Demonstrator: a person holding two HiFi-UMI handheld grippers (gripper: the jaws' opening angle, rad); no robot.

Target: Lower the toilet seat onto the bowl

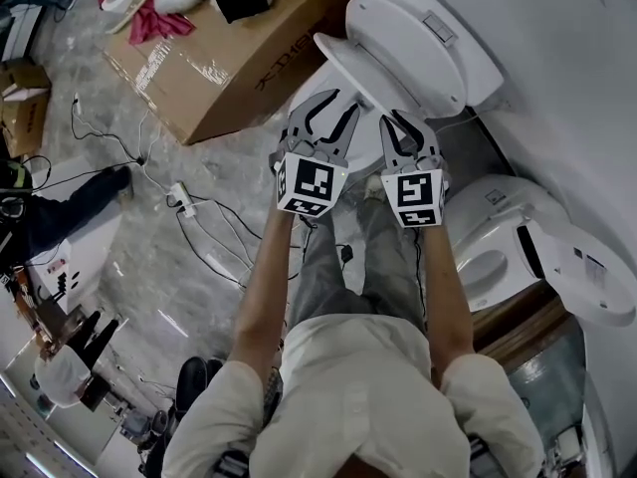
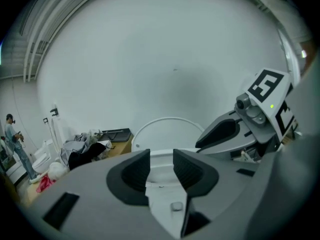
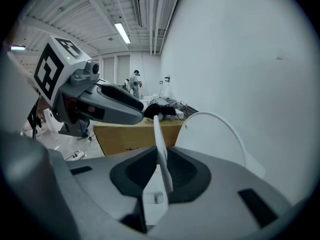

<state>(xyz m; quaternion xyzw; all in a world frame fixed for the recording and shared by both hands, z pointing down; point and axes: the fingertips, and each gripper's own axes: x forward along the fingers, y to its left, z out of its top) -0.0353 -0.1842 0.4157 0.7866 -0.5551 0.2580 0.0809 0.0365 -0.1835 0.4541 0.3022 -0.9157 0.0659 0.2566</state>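
Right gripper [image 3: 160, 156] clamped on the thin edge of the seat [image 3: 157, 129], half-raised at upper centre of the head view. Left gripper [image 2: 161, 159] has its jaws apart, empty. We reckon the shallow one-sided grip could let the seat slip and slam down.

White toilet seat [image 1: 348, 66], half-raised, tilted

we wear a pale beige short-sleeved shirt [image 1: 368, 386] and grey trousers [image 1: 333, 277]; our grey left gripper [image 1: 331, 110] and right gripper [image 1: 408, 127] carry dark pads [image 2: 134, 176] and white cubes [image 1: 311, 185] printed with black square markers.
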